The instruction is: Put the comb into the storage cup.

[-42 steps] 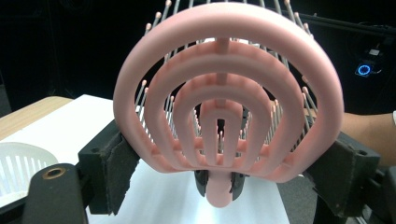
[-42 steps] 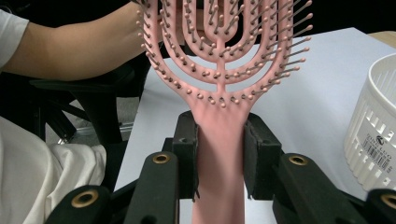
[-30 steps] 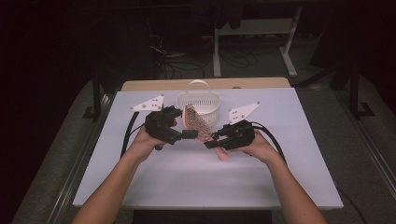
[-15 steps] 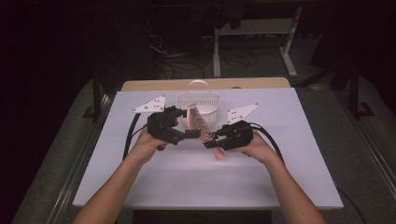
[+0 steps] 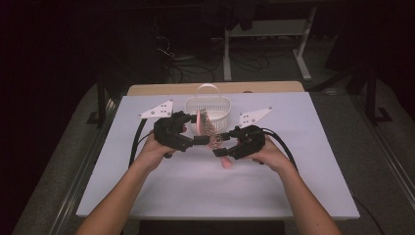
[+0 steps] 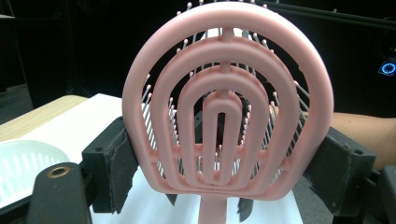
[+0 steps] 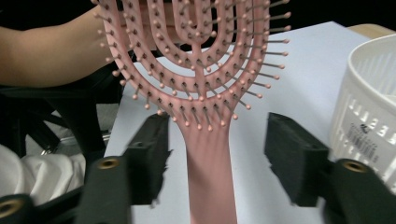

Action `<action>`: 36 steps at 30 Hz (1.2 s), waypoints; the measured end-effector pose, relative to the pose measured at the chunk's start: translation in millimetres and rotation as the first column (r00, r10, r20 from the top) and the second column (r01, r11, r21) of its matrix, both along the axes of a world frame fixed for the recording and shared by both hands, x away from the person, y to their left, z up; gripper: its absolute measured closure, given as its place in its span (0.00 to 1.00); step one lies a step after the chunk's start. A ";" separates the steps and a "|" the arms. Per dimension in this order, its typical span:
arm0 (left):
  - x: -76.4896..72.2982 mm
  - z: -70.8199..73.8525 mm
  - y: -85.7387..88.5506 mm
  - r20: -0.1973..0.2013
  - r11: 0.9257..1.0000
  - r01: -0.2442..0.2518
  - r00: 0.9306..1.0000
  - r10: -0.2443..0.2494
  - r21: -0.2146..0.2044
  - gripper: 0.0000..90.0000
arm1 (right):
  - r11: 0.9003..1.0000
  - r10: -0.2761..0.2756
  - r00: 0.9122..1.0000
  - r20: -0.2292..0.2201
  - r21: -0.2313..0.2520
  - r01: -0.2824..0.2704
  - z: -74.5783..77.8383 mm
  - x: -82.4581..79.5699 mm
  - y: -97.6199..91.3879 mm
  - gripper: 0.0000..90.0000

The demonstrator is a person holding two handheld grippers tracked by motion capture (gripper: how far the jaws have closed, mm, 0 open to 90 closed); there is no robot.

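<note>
Hairbrush (image 6: 227,107) stays clamped left — right tongs (image 7: 219,158) released.

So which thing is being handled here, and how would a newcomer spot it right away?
Start at the white table and find the white slotted plastic basket near its far edge. Just in front of it, between the two hands, stands the pink plastic vented hairbrush, clamped at the head by the left tongs. It is the only pink, bristled item there.
</note>
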State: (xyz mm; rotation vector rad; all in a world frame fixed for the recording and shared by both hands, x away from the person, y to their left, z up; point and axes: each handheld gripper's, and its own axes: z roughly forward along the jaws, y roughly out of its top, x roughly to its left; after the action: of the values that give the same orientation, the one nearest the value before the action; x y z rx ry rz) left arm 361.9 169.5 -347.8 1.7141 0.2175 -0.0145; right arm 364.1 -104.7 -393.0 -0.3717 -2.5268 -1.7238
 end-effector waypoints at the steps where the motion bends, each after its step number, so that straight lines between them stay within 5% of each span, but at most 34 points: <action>1: 0.3 0.1 0.7 0.001 1.000 -0.004 1.000 0.004 0.001 0.22 | 1.000 -0.005 1.000 -0.004 0.000 0.005 0.5 0.0 -0.7 0.37; 14: 2.7 2.7 9.9 0.012 0.998 -0.056 0.998 0.055 0.022 0.22 | 0.997 -0.079 0.997 -0.018 -0.024 0.079 2.2 -1.6 -11.3 0.22; 24: 4.4 5.9 20.4 0.025 0.995 -0.097 0.995 0.097 0.019 0.22 | 0.983 -0.172 0.985 -0.028 -0.062 0.170 -4.3 -4.5 -23.2 0.08; 36: 6.6 10.2 31.8 0.033 0.990 -0.137 0.990 0.137 0.005 0.22 | 0.931 -0.337 0.941 0.011 -0.145 0.335 -16.3 -20.3 -45.3 0.00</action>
State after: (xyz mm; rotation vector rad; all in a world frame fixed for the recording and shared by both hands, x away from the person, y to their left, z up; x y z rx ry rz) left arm 368.5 201.3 -337.6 1.7024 0.3113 0.1161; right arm 343.8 -150.0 -409.4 -0.8705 -2.7131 -1.6242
